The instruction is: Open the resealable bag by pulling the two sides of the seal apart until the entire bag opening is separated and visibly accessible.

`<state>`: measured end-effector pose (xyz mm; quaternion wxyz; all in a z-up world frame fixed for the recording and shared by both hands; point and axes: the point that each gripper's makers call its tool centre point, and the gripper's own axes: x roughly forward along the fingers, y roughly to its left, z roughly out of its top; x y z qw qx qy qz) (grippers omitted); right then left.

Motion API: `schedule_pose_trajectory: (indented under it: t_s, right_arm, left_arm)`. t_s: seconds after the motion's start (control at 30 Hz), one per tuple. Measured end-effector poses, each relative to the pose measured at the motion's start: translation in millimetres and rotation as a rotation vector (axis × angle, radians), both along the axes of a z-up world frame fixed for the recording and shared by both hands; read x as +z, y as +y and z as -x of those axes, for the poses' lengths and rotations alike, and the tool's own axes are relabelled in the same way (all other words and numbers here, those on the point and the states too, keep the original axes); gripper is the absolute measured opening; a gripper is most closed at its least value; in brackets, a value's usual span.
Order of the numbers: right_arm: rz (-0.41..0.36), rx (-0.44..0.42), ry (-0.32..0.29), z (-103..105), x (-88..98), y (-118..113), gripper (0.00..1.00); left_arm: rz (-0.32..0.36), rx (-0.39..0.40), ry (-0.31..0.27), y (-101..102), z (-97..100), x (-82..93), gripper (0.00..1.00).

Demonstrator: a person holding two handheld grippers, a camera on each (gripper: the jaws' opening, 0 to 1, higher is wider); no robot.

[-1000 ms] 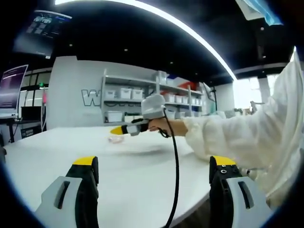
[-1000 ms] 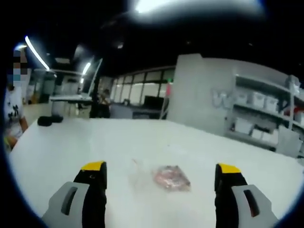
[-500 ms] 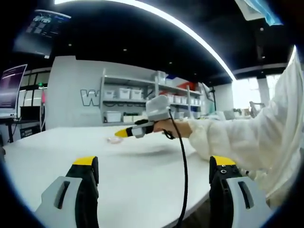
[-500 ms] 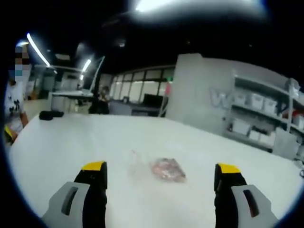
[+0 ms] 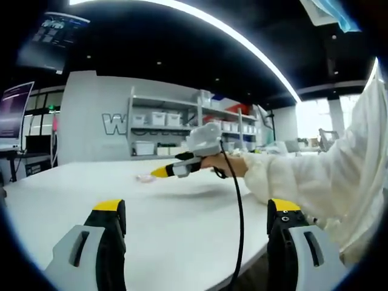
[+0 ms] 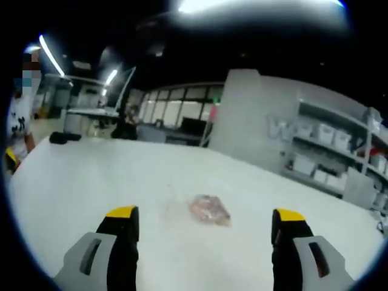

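Left claw [image 5: 195, 227]: jaws spread wide apart, nothing between them, held above the near edge of the white bench [image 5: 182, 212]. Right claw [image 6: 203, 233]: jaws likewise spread wide apart, empty, held above the bench [image 6: 91, 176] surface.

Resealable bag [image 6: 208, 210]: lies flat on the bench, well in from every edge, ahead of the right claw and roughly on the line between its two jaws, apart from both. The bag is clear with reddish-pink contents; a thin transparent portion extends from one side of the filled part. Whether the seal is closed cannot be told at this sharpness.

In the left gripper view the right claw [image 5: 159, 173] enters from the right, its yellow tip aimed at the bag [image 5: 145, 177], which appears as a small pale object far across the bench. The tip is near the bag; contact cannot be confirmed from this angle. A hand [image 5: 223, 165] in a white sleeve [image 5: 303, 176] holds that gripper, and a black cable [image 5: 240, 224] hangs from it down past the bench edge.

Background: grey shelving [image 5: 182, 127] with white bins against a wall. A dark object [image 6: 63, 137] rests near the far corner of the bench in the right gripper view.
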<state>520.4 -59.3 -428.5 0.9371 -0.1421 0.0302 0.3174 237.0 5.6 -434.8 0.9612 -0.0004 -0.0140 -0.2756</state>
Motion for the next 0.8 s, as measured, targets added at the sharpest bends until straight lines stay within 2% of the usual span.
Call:
schedule_pose_trajectory:
  t_s: [0.37,0.67,0.8]
  right_arm:
    - [-0.137,0.048,0.045,19,12.2,5,0.91]
    - [-0.136,0.055,0.036,31,13.5,2,0.91]
    - [-0.163,0.062,0.040,36,16.2,3,0.91]
  left_arm:
    - [0.005,0.001,0.000,0,0.5,-0.3,0.96]
    - [0.013,0.001,-0.004,0,0.9,0.4,0.96]
    - [0.014,0.003,-0.007,0,1.7,1.3,0.96]
